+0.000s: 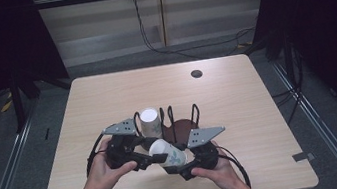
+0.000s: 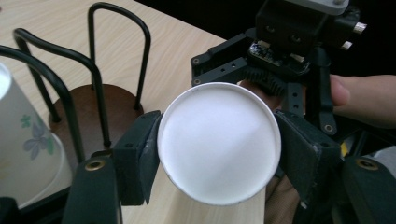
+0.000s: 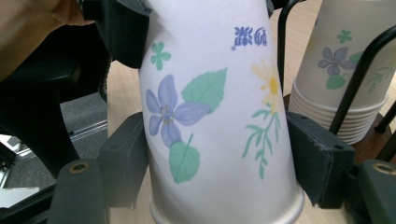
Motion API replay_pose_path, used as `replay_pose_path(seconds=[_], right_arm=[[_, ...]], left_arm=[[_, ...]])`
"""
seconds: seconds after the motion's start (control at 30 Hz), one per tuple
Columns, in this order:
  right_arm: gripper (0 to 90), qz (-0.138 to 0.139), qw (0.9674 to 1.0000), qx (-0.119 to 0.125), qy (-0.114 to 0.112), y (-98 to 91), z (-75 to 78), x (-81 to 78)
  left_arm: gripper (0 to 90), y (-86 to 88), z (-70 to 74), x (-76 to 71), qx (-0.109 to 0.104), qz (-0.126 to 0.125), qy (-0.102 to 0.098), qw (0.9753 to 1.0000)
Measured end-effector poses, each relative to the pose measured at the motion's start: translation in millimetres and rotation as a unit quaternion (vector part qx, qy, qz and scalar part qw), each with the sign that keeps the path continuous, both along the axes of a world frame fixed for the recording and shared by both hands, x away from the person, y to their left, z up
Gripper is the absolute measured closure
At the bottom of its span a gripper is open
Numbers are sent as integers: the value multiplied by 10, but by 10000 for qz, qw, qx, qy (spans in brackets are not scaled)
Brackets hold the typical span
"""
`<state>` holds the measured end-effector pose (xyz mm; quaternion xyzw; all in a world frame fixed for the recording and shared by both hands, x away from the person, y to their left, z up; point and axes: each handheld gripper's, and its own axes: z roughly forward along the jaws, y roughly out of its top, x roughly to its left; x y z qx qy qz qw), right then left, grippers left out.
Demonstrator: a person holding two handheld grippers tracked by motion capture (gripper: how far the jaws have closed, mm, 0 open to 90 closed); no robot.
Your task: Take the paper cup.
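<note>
Small blue upside-down print, illegible, on the paper cup [image 3: 219, 116]

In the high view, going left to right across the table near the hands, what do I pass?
Left claw → upside-down cup stack in the wire rack → flowered paper cup held between both claws → right claw → dark round hole in the table, farther back.

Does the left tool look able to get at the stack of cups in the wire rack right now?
Probably not yet. The left tool is shut on the loose paper cup, which the right tool also grips. The cup stack stands close behind, with nothing between.
</note>
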<state>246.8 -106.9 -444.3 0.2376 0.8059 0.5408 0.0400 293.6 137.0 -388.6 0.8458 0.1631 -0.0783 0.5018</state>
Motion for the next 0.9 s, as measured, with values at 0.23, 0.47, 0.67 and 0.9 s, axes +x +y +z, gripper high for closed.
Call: replay_pose_path(seconds=[0.23, 0.47, 0.67, 0.9], right_arm=[[279, 27, 10000, 39, 68, -37, 30, 4], [284, -54, 9999, 19, 139, -90, 58, 35], [283, -170, 9994, -78, 280, -123, 39, 60], [283, -143, 9988, -210, 417, -105, -2, 84]], left_arm=[[231, 25, 33, 10, -39, 91, -241, 9997], [164, 95, 78, -20, -64, 208, -448, 9988], [170, 217, 33, 9, 274, 382, -484, 9977], [171, 292, -67, -11, 158, 389, -468, 9980]])
